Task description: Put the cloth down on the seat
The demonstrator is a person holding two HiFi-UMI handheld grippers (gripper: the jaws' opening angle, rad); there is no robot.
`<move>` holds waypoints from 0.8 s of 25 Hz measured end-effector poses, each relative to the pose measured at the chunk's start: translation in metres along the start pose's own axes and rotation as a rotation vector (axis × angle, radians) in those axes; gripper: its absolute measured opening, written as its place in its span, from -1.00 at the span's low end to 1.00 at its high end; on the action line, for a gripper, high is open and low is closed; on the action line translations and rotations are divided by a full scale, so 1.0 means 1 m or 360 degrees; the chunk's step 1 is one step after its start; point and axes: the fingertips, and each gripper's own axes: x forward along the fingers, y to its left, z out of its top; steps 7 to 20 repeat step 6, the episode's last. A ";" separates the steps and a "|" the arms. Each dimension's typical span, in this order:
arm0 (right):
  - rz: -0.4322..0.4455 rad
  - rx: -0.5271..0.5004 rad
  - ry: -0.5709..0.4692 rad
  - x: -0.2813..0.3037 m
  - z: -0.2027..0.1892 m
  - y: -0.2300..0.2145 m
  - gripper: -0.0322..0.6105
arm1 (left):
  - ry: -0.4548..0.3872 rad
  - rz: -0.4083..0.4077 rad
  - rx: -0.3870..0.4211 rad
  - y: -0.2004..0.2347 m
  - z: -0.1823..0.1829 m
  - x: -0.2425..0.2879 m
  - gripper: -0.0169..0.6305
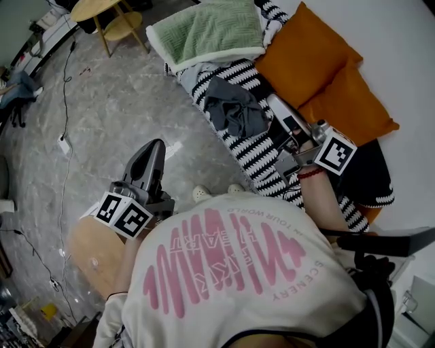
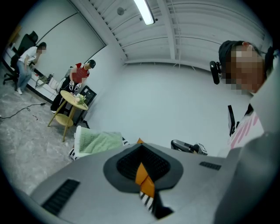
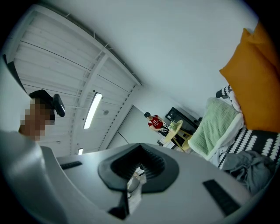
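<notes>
A crumpled grey cloth (image 1: 234, 109) lies loose on the black-and-white striped seat (image 1: 255, 156); it also shows at the lower right of the right gripper view (image 3: 245, 168). My right gripper (image 1: 277, 105) hovers just right of the cloth, jaws shut, nothing between them (image 3: 133, 186). My left gripper (image 1: 155, 148) is held over the floor in front of the seat, well left of the cloth. Its jaws stand together with only a thin slit (image 2: 146, 183) and hold nothing.
A green towel-covered cushion (image 1: 211, 30) and two orange cushions (image 1: 319, 68) lie on the seat beyond the cloth. A round yellow side table (image 1: 102, 10) stands on the marble floor, where a cable (image 1: 64, 102) runs. A round tan stool top (image 1: 92, 255) is under my left hand.
</notes>
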 end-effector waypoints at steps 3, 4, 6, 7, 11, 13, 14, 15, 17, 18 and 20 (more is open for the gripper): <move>-0.0020 -0.0004 0.0032 0.001 -0.003 -0.005 -0.87 | 0.0004 0.0018 0.0006 0.002 0.000 -0.002 -0.92; -0.0024 -0.0006 0.0043 0.001 -0.004 -0.005 -0.87 | 0.0004 0.0024 0.0004 0.003 0.000 -0.003 -0.92; -0.0030 -0.0011 0.0062 0.001 -0.006 -0.006 -0.87 | 0.0001 0.0036 -0.0004 0.005 0.000 -0.005 -0.92; -0.0030 -0.0011 0.0062 0.001 -0.006 -0.006 -0.87 | 0.0001 0.0036 -0.0004 0.005 0.000 -0.005 -0.92; -0.0030 -0.0011 0.0062 0.001 -0.006 -0.006 -0.87 | 0.0001 0.0036 -0.0004 0.005 0.000 -0.005 -0.92; -0.0030 -0.0011 0.0062 0.001 -0.006 -0.006 -0.87 | 0.0001 0.0036 -0.0004 0.005 0.000 -0.005 -0.92; -0.0030 -0.0011 0.0062 0.001 -0.006 -0.006 -0.87 | 0.0001 0.0036 -0.0004 0.005 0.000 -0.005 -0.92; -0.0030 -0.0011 0.0062 0.001 -0.006 -0.006 -0.87 | 0.0001 0.0036 -0.0004 0.005 0.000 -0.005 -0.92; -0.0030 -0.0011 0.0062 0.001 -0.006 -0.006 -0.87 | 0.0001 0.0036 -0.0004 0.005 0.000 -0.005 -0.92; -0.0030 -0.0011 0.0062 0.001 -0.006 -0.006 -0.87 | 0.0001 0.0036 -0.0004 0.005 0.000 -0.005 -0.92; -0.0030 -0.0011 0.0062 0.001 -0.006 -0.006 -0.87 | 0.0001 0.0036 -0.0004 0.005 0.000 -0.005 -0.92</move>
